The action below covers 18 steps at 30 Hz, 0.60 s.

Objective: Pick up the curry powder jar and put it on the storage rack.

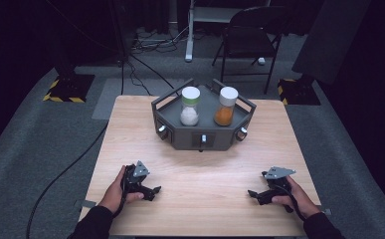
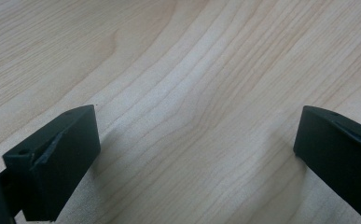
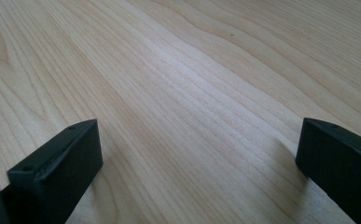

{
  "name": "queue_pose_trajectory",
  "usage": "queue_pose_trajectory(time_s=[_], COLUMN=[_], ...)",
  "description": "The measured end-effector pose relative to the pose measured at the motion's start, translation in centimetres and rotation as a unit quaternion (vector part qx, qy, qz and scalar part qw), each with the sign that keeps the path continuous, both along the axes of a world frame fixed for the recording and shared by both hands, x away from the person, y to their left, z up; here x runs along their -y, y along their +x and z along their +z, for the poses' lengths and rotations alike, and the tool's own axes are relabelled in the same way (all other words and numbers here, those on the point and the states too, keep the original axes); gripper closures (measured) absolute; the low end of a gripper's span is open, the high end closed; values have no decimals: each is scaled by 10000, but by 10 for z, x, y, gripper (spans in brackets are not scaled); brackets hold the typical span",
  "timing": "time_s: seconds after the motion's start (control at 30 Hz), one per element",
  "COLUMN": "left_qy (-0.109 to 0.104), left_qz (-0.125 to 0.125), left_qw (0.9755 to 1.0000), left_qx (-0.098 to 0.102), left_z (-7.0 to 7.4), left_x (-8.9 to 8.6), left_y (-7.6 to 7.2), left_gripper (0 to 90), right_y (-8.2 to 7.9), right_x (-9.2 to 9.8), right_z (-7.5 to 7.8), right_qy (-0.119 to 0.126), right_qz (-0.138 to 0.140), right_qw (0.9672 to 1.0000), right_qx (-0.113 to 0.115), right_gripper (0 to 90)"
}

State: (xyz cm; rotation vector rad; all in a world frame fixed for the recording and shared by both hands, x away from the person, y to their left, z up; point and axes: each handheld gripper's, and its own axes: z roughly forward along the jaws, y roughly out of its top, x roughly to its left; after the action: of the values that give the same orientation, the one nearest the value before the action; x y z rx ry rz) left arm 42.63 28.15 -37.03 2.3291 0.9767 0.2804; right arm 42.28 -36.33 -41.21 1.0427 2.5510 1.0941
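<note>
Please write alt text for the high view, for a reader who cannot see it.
Two hands rest on a wooden table, each holding an open gripper: left gripper, right gripper. Behind them, a grey tray holds a white jar and an orange jar.

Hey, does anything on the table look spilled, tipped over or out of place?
Nothing stands out. The white-powder jar and orange-powder jar stand upright and capped in the grey rack. No spill shows on the wooden table.

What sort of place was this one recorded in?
Probably a recording studio or lab: a light wooden table on grey carpet, black stands with hazard-striped bases, loose floor cables and a black folding chair.
</note>
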Motion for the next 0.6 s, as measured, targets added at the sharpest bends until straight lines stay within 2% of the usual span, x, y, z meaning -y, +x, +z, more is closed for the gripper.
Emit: queue_pose_trajectory(time_s=[0.6], left_qy=[0], left_qz=[-3], left_qw=[10000], left_qx=[0], left_z=[0], left_x=[0], left_y=[0], left_gripper=[3], right_y=[1], right_x=[7], right_z=[-1], right_qy=[8], right_qz=[-18], right_qw=[10000], right_qx=[-7], right_gripper=[1])
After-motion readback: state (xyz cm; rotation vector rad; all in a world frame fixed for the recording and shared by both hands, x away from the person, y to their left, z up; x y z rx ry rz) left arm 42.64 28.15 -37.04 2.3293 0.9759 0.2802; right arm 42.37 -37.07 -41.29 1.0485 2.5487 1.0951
